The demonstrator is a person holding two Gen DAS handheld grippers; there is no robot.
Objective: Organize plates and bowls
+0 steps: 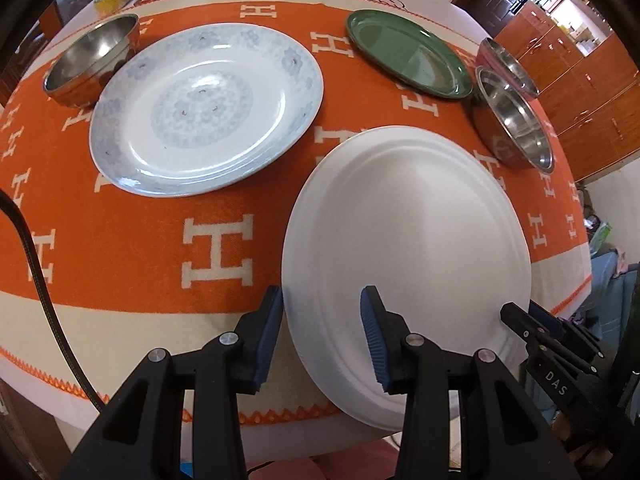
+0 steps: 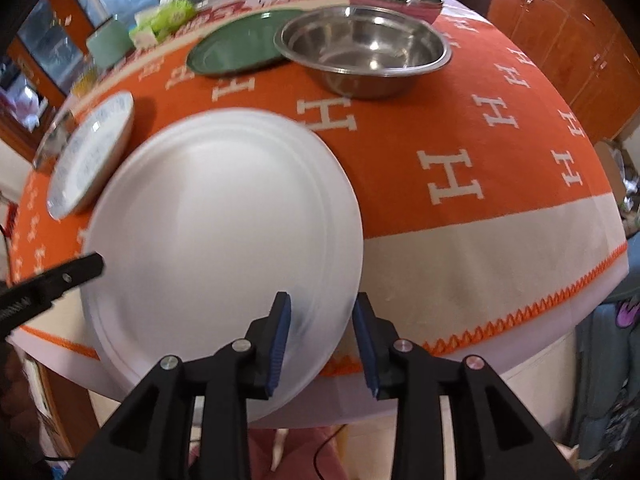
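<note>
- White plate [image 1: 404, 236] sat at the near edge of the table [image 1: 120, 240], its near rim hanging over the cloth's border; I judged that overhang was what let the jaws straddle the rim.
- Left gripper [image 1: 322, 336] was part-spread across the plate's left rim, one pad outside and one over the plate; no firm pinch showed there.
- Right gripper [image 2: 322, 340] was part-spread around the right rim; that rim looked blurred, so I couldn't tell if the pads touched.
- One gripper on each side read as a two-handed lift or set-down, likely to keep the plate level.
- Blue-patterned plate [image 1: 208, 108] and green plate [image 1: 408, 54] lay apart, unstacked.
- Steel bowl [image 1: 94, 60] was far left; two more bowls [image 1: 516, 116] sat nested or just beside each other on the right, I couldn't tell which.
- The plate's underside was hidden, and far-edge clutter was cut off.
</note>
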